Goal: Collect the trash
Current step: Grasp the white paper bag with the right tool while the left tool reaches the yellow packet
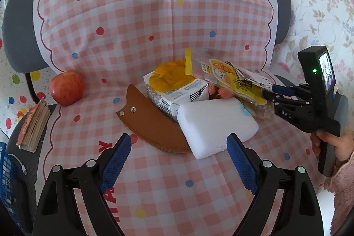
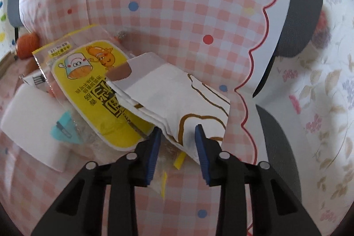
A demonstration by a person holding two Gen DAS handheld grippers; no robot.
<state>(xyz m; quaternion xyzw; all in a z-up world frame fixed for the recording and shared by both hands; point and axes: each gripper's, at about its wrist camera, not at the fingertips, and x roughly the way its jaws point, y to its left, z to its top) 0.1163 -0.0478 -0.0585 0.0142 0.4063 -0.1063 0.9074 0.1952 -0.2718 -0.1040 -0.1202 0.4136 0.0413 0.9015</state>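
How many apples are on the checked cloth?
1. The apple sits alone at the cloth's left edge, apart from the pile of wrappers; it shows blurred at far left in the right wrist view. Others could hide under the pile.

Your left gripper has open cloth ahead on the left. The brown sheath and white sponge block the middle. Wrappers pile behind them. The apple sits well apart.
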